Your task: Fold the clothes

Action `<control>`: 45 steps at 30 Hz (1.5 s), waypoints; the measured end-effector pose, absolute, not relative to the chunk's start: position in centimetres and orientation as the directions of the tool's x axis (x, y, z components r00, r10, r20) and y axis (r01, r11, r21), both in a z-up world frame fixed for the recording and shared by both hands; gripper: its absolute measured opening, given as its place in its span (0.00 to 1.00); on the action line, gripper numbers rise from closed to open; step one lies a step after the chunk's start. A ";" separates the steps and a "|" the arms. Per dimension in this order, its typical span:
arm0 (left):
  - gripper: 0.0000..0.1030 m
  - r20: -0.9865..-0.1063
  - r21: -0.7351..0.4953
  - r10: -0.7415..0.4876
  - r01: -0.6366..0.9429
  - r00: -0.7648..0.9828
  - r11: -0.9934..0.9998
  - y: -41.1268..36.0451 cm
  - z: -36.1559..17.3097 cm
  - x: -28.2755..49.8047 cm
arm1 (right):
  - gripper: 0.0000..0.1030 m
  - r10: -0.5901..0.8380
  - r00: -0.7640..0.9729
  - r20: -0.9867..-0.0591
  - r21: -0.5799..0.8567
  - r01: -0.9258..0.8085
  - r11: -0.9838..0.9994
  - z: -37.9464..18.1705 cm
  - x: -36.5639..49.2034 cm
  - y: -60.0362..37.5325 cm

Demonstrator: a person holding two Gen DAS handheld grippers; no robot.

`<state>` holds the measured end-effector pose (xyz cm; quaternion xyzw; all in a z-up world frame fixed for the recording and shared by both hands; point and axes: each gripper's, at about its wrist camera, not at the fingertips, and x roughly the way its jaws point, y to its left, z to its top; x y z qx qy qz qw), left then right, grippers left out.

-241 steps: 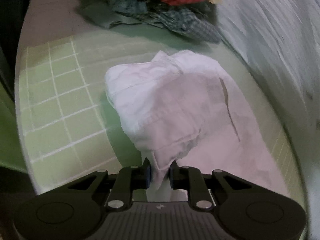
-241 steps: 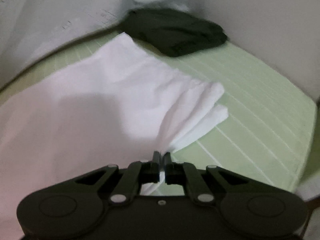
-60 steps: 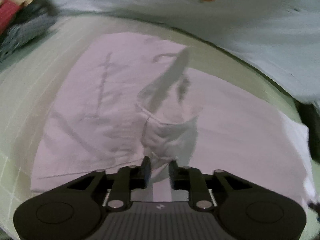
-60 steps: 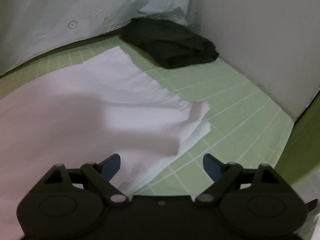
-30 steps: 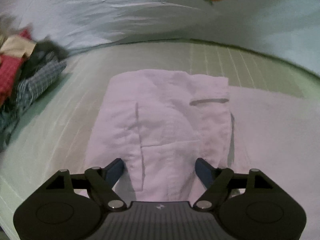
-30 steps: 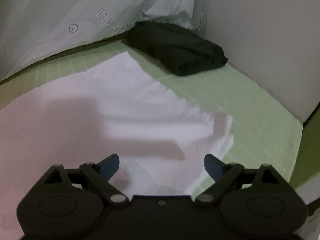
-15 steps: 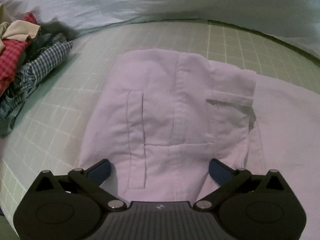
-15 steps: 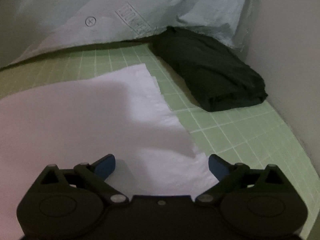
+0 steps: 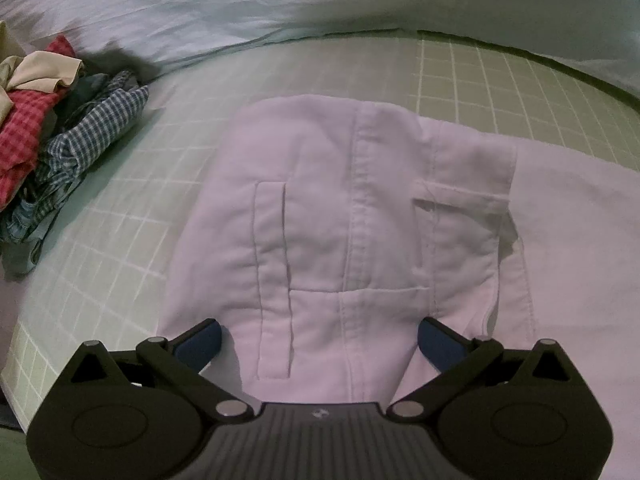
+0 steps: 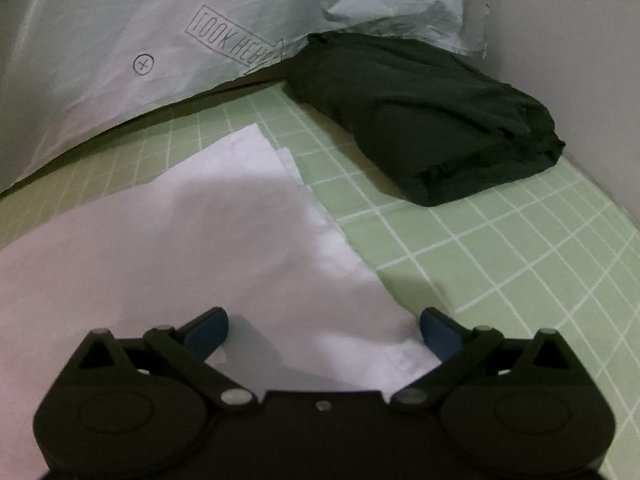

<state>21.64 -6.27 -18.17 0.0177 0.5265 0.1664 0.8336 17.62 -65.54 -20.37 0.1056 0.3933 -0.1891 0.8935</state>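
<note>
Now both the left gripper (image 9: 318,338) and right gripper (image 10: 323,330) gape wide over the white garment (image 9: 360,216); neither grips it.

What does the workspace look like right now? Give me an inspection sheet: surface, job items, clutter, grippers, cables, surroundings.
Surface: green gridded mat, flat.
Job's things: white garment spread on the mat, pockets and centre seam up, one end folded over itself; its plain end lies flat in the right wrist view.
Clutter: folded dark garment at the mat's far corner, apart from the white one; heap of red and blue checked clothes at the left edge.
Grippers: left gripper open over the white garment, holding nothing; right gripper open over its edge, holding nothing.
Cables: nothing seen.
Surroundings: pale printed sheet behind the mat; plain wall on the right.
</note>
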 end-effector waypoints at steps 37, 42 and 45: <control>1.00 -0.878 0.013 0.091 -0.166 0.470 0.986 -3.1 -14.5 16.6 | 0.16 -0.086 0.745 -0.661 -0.011 0.106 0.994 -11.1 17.6 -37.6; 1.00 -0.890 0.022 0.095 -0.166 0.446 0.986 -2.4 -14.9 15.3 | 0.27 -0.090 0.633 -0.769 -0.112 0.005 0.994 -15.8 18.0 -32.3; 1.00 -0.892 0.023 0.093 -0.162 0.442 0.986 -2.2 -15.0 14.4 | 0.52 -0.107 0.633 -0.767 -0.149 -0.014 0.989 -16.2 17.4 -31.1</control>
